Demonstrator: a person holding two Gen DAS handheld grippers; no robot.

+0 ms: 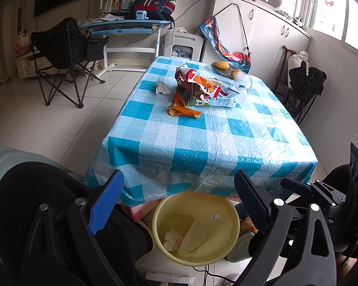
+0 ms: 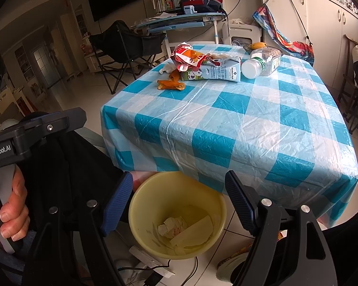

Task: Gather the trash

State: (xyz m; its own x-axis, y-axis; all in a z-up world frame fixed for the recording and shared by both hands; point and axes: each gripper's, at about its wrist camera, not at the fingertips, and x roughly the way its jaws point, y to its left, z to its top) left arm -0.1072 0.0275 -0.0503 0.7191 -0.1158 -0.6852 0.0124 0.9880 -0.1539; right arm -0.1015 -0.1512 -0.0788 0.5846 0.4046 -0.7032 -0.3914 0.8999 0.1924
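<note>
Here, claws: left claw (image 1: pixel 179 200) and right claw (image 2: pixel 179 200) both released, empty, above yellow bin (image 2: pixel 176 217).
Trash: orange peel (image 1: pixel 185 112), milk carton (image 2: pixel 212 72), crumpled tissue (image 1: pixel 162 87) on checked tabletop (image 1: pixel 202 131).
Bin: on floor, holding paper.

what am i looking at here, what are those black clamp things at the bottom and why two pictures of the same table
There is no robot arm here. A person holds a hand-held gripper in each hand, and each carries a wide-angle camera looking along its two fingers. One picture comes from the left gripper, the other from the right gripper; the person's hand grips the left one. Both stand open and hold nothing. On the checked table lie trash: orange peel, a crumpled tissue, a snack bag, a milk carton and a white bottle. A fruit bowl sits behind. Below the table's edge stands a yellow bin with some paper already inside.
</note>
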